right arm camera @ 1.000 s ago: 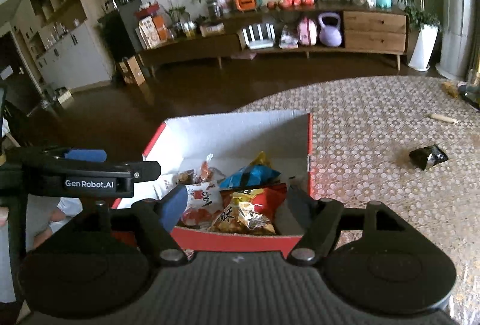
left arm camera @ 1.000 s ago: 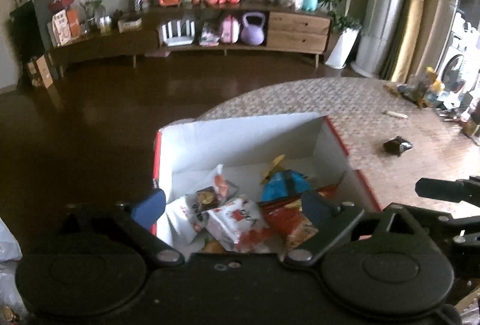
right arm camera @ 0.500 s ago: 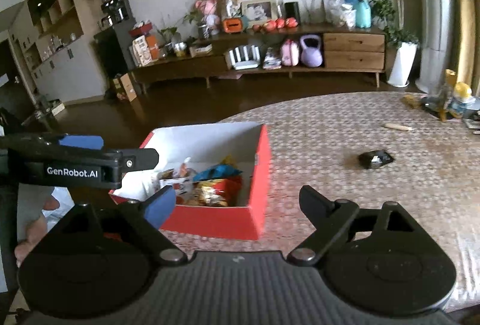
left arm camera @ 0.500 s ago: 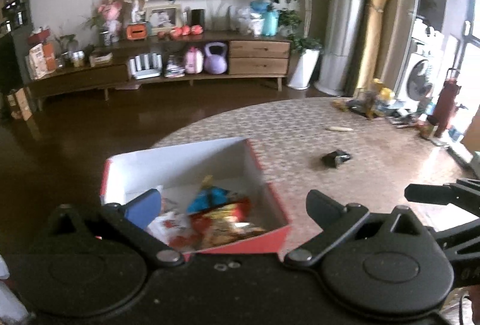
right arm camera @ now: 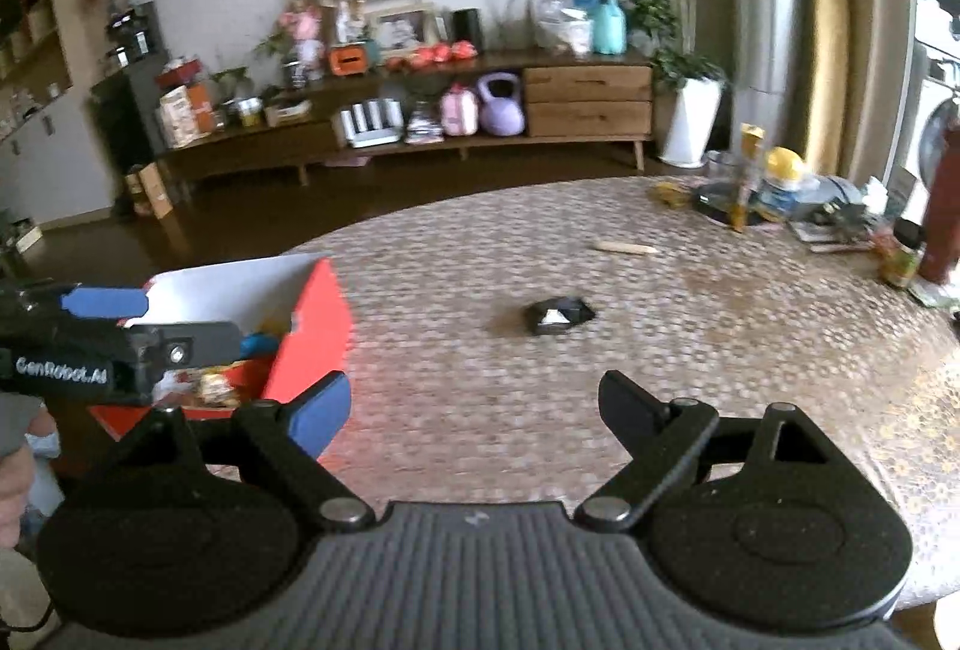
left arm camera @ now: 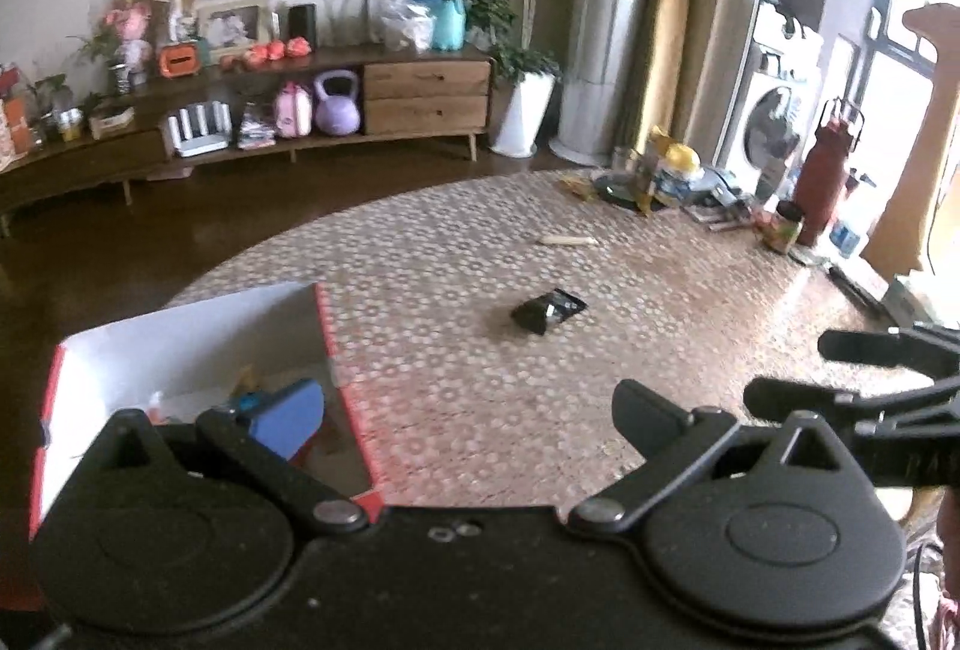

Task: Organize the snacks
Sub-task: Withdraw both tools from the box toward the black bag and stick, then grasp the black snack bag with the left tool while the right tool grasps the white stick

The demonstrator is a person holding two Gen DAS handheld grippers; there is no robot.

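Patterned table (right arm camera: 690, 338), one red box (right arm camera: 318, 314), one black packet (right arm camera: 558, 317), both tongs (left arm camera: 474, 410) (right arm camera: 474, 404) just spread wide, empty.

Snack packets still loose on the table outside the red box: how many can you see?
1. A small black packet lies alone mid-table, right of the red box, ahead of both open grippers. The clutter at the far edge is too blurred to tell; more may hide there.

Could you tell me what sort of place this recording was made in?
Most likely a home living room: a long wooden sideboard with a framed photo, a potted plant, and a round table with a patterned cover.
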